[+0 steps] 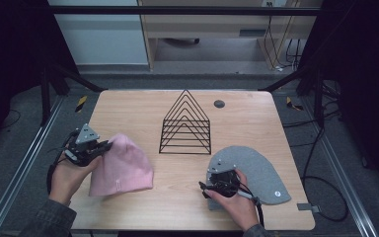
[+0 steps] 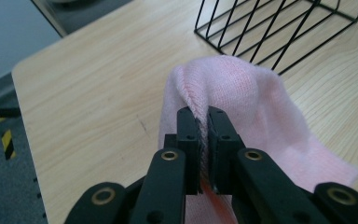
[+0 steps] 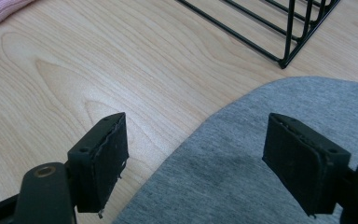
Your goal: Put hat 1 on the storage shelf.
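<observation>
On the table there are two hats, one wire rack and two grippers. The pink hat lies at about 8 o'clock from the rack, near the table's left edge. The grey hat lies at about 4 o'clock from the rack, toward the right edge.

The left gripper is closed on the pink hat: in the left gripper view its jaws pinch a raised fold of the hat's rim, and the cloth there is lifted off the wood while the rest of the hat hangs down to the table.

The right gripper is at the near-left edge of the grey hat. In the right gripper view its jaws stand wide apart with nothing pinched; the left jaw is above bare wood, the right one above grey cloth.

Open room: the bare strip between both hats at 6 o'clock of the rack, and the far part of the table at 10 o'clock. A small dark disc is set in the table at 1 o'clock of the rack.
</observation>
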The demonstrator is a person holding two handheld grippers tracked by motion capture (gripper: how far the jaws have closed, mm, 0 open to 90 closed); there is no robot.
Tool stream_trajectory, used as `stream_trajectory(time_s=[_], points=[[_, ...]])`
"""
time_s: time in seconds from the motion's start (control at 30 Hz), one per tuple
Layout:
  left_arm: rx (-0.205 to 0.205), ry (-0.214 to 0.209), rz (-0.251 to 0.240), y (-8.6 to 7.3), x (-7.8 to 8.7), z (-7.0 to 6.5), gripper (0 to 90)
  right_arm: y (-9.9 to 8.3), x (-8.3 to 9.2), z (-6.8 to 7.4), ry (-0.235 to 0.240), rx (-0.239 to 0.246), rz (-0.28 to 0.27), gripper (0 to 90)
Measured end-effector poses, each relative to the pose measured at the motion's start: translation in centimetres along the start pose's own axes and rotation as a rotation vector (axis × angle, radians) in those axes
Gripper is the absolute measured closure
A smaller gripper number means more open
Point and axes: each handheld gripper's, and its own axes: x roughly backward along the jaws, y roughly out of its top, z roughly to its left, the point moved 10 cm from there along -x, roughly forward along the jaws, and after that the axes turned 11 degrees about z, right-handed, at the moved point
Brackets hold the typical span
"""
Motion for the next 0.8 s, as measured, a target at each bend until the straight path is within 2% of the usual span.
stream_trajectory(time_s=[0.07,0.27,0.37,0.47,0.57,0.6,0.63,0.67,0.8], points=[[-0.032,0.015,-0.014,0.8,1.0,-0.4,84.7,0.0,0.1,0.0,-0.003,-0.001,-0.001,21.8],[-0.063,0.027,-0.052,2.4,2.7,-1.0,84.7,0.4,0.4,-0.1,-0.014,0.007,-0.021,21.7],[-0.083,0.035,-0.074,3.2,3.8,-1.1,84.7,1.0,1.1,0.1,-0.018,0.010,-0.052,22.6],[-0.093,0.034,-0.101,4.4,4.9,-1.3,84.7,2.6,2.6,0.6,-0.023,0.028,-0.103,25.9],[-0.111,0.035,-0.117,5.3,5.6,-1.6,84.8,3.9,3.7,1.2,-0.023,0.060,-0.127,27.7],[-0.111,0.035,-0.117,5.3,5.6,-1.6,84.8,3.9,3.7,1.2,-0.023,0.060,-0.127,27.7],[-0.118,0.036,-0.118,5.5,5.8,-1.7,84.8,4.8,4.2,1.7,-0.019,0.074,-0.141,28.7],[-0.123,0.036,-0.121,5.8,6.0,-1.8,84.8,4.8,4.2,1.7,-0.019,0.074,-0.141,28.7],[-0.143,0.036,-0.137,7.3,7.0,-2.0,84.9,6.8,4.6,2.7,-0.009,0.099,-0.161,31.2]])
